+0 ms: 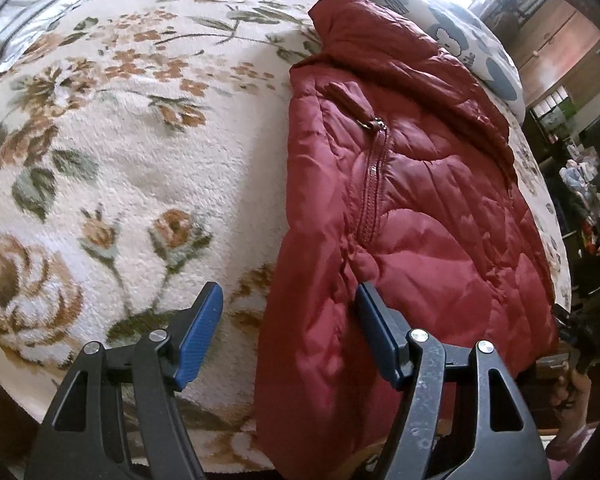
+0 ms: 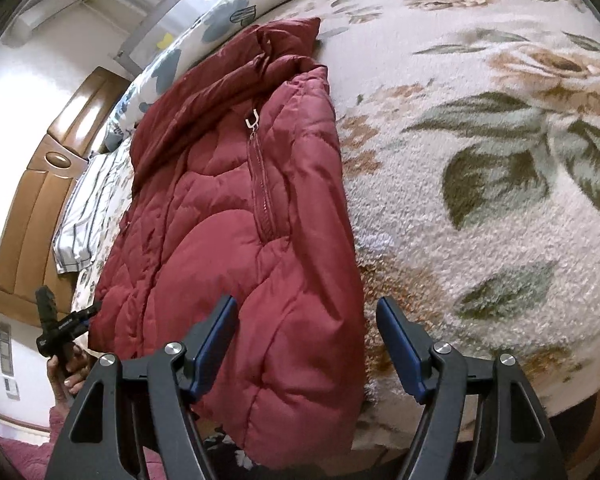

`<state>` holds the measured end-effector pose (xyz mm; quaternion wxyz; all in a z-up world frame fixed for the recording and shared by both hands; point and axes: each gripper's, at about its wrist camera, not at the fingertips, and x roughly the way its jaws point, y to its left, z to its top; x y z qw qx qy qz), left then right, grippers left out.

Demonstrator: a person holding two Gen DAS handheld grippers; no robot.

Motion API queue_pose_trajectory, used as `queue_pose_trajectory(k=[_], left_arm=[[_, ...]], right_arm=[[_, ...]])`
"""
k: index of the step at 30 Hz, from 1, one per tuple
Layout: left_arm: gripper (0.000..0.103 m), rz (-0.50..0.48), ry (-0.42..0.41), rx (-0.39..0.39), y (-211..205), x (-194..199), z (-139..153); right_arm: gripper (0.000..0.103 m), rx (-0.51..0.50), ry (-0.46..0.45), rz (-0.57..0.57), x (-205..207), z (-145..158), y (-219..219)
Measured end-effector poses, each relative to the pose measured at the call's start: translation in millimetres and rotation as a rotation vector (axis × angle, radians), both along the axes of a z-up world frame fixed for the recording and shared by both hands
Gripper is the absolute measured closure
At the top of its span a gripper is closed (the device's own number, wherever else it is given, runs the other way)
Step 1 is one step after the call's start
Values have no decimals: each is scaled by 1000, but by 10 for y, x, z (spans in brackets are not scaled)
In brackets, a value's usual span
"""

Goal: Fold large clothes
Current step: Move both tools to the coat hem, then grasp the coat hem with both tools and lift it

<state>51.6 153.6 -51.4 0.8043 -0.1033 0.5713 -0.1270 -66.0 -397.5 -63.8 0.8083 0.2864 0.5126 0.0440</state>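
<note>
A dark red quilted puffer jacket [image 1: 412, 208] lies lengthwise on a cream floral blanket [image 1: 132, 152], sides folded in, zipper facing up, collar at the far end. My left gripper [image 1: 290, 304] is open and empty, its jaws astride the jacket's near left edge. In the right wrist view the jacket [image 2: 228, 220] lies left of centre on the blanket [image 2: 480, 208]. My right gripper [image 2: 306, 318] is open and empty, its jaws astride the jacket's near right edge. The left gripper also shows at far left in the right wrist view [image 2: 84, 314].
A pillow with blue flowers [image 1: 452, 28] lies behind the jacket's collar. A striped pillow [image 2: 88, 208] and a wooden headboard [image 2: 32, 208] are at the left. A wooden wardrobe [image 1: 560, 48] and room clutter [image 1: 592, 208] stand beyond the bed's right edge.
</note>
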Motion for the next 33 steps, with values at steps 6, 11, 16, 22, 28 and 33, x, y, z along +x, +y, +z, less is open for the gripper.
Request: queue_pose_trajectory(k=[6, 11, 16, 22, 28, 33], left_arm=[[35, -40, 24, -12, -61, -65, -47], [28, -80, 40, -10, -135, -131, -88], [27, -113, 59, -33, -142, -195, -140], [47, -172, 60, -82, -157, -228, -157], [85, -248, -7, -80, -269, -295, -1], [88, -235, -91, -113, -226, -268, 285]], right_arm=[[30, 19, 13, 18, -13, -70, 76], [28, 54, 18, 36, -35, -150, 158], [29, 93, 6, 72, -148, -188, 161], [44, 139, 0, 86, -191, -252, 137], [74, 116, -41, 145, -138, -128, 252], [80, 127, -145, 145, -117, 114, 250]])
